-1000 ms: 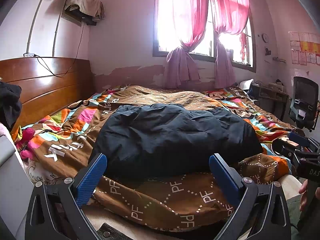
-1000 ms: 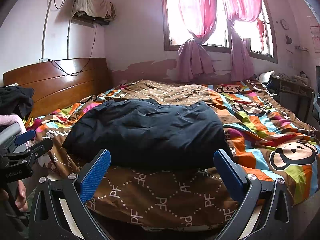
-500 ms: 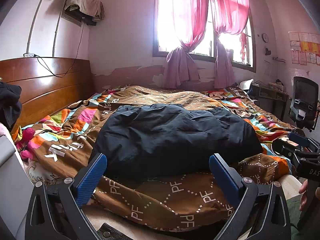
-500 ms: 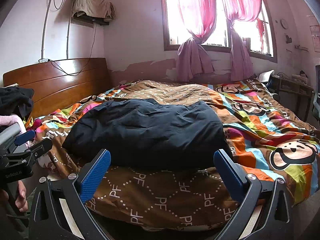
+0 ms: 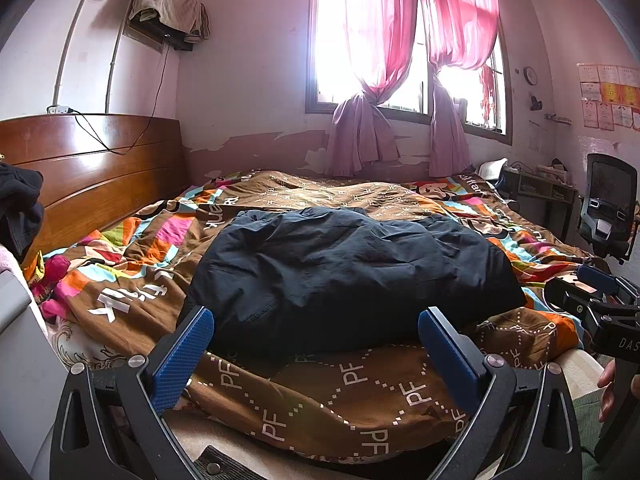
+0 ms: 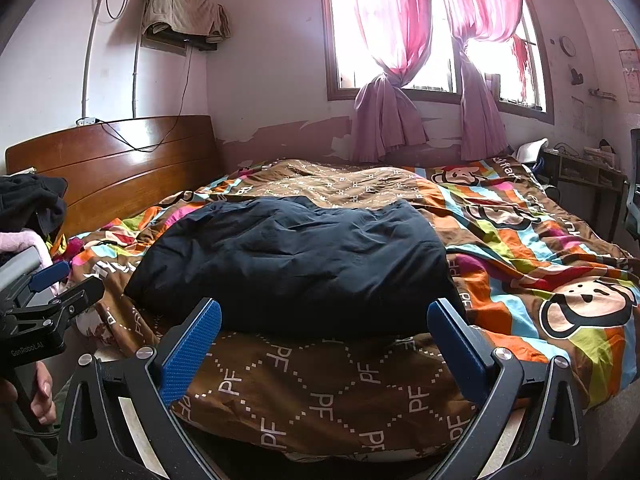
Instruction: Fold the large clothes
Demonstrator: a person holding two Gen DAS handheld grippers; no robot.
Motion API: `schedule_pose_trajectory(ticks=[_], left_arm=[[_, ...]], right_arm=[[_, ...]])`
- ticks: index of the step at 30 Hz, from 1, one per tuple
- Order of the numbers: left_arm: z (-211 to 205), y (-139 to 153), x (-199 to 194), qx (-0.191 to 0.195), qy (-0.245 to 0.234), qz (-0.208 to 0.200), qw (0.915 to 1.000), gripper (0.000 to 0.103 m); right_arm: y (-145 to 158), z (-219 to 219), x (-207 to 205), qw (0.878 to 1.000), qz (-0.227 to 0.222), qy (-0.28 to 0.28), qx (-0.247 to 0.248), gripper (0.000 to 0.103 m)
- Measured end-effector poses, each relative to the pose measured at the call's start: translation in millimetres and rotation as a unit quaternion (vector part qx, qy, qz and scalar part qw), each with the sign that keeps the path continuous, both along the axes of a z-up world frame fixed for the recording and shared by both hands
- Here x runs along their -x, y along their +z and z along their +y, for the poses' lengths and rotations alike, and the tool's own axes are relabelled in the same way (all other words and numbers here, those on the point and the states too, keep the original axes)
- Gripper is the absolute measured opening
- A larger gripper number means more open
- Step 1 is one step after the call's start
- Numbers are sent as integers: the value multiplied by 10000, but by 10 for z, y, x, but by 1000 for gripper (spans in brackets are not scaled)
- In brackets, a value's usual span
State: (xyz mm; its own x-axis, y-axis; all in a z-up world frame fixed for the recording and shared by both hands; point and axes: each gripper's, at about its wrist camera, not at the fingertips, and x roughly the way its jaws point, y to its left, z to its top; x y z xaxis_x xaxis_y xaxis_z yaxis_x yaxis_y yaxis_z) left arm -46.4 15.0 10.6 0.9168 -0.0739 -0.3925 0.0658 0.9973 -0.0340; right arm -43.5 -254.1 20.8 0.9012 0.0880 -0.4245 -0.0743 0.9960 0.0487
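the left hand-held gripper [image 5: 316, 336] hangs wide open and empty at lower frame; the puffy dark navy jacket [image 5: 352, 276] lies bundled mid-frame on the patterned brown quilt [image 5: 360, 392]. the right hand-held gripper [image 6: 324, 332] gapes too. best pinch opposite hem corners evenly.

dark navy garment [image 5: 352, 276] | folded, puffy, wrinkled | lying on bed, near edge

large puffy fabric garment [image 5: 352, 268]: navy, plain
patchwork cotton bedspread [image 6: 520, 248]: brown with white "PF" diamonds; multicolour stripes, monkey faces
tied window curtains [image 5: 368, 52]: pink
gripper pads [image 6: 192, 346]: blue, textured
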Motion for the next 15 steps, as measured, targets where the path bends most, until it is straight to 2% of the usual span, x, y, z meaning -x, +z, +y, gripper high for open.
schedule_pose_trajectory(ticks=[15], left_arm=[[8,-2,-3,1,-4,3,10000,103]], right_arm=[[-5,-10,-3,10000,7,-1,-12,102]])
